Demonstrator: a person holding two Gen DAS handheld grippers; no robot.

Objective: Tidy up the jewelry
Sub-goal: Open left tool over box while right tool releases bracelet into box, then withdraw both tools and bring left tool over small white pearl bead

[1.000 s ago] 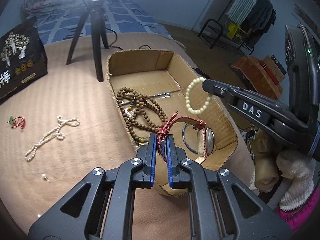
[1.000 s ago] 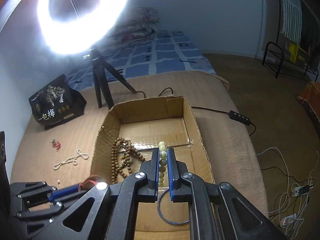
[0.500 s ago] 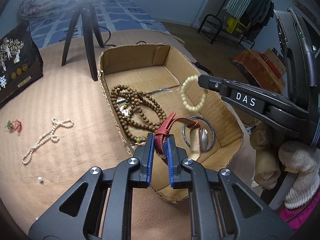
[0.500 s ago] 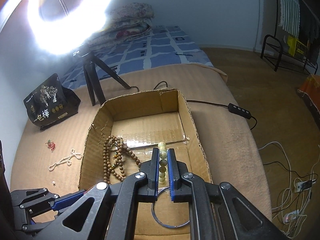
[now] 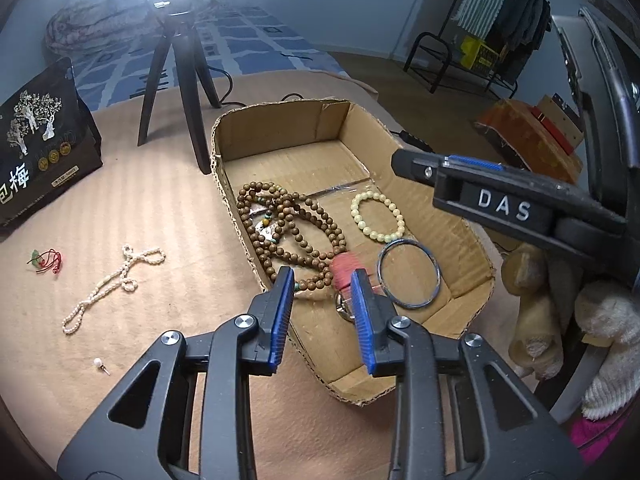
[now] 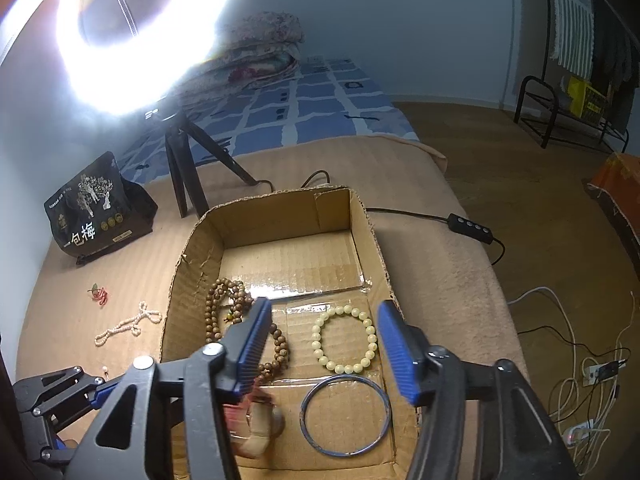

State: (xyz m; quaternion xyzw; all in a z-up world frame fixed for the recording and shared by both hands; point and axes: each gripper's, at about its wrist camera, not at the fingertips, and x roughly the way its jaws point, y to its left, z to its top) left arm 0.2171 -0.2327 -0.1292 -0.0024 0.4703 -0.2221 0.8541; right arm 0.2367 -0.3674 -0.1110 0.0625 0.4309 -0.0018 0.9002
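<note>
A cardboard box (image 5: pixel 468 236) (image 6: pixel 192 248) on the tan blanket holds a brown bead necklace (image 5: pixel 288 224) (image 6: pixel 218 312), a pale bead bracelet (image 5: pixel 378 212) (image 6: pixel 344 338), a metal bangle (image 5: pixel 409 279) (image 6: pixel 345 414) and a red-strapped watch (image 5: pixel 345 276) (image 6: pixel 256 420), blurred. My left gripper (image 5: pixel 322 312) is open above the box's near end, just over the watch. My right gripper (image 6: pixel 324 344) (image 5: pixel 404 164) is open above the bracelet. Both are empty. A pearl necklace (image 5: pixel 108 284) (image 6: pixel 128 322), a red-corded charm (image 5: pixel 46 262) (image 6: pixel 98 293) and a pearl stud (image 5: pixel 100 365) lie on the blanket left of the box.
A black tripod (image 5: pixel 180 80) (image 6: pixel 188 176) with a ring light (image 6: pixel 140 20) stands behind the box. A black printed bag (image 5: pixel 36 148) (image 6: pixel 96 208) stands at far left. A cable with an inline switch (image 6: pixel 470 228) runs right of the box. Plush items (image 5: pixel 560 320) sit at the right.
Both grippers opened. The left let go of the red-strapped watch and the right let go of the pale bracelet; both items now sit in the box.
</note>
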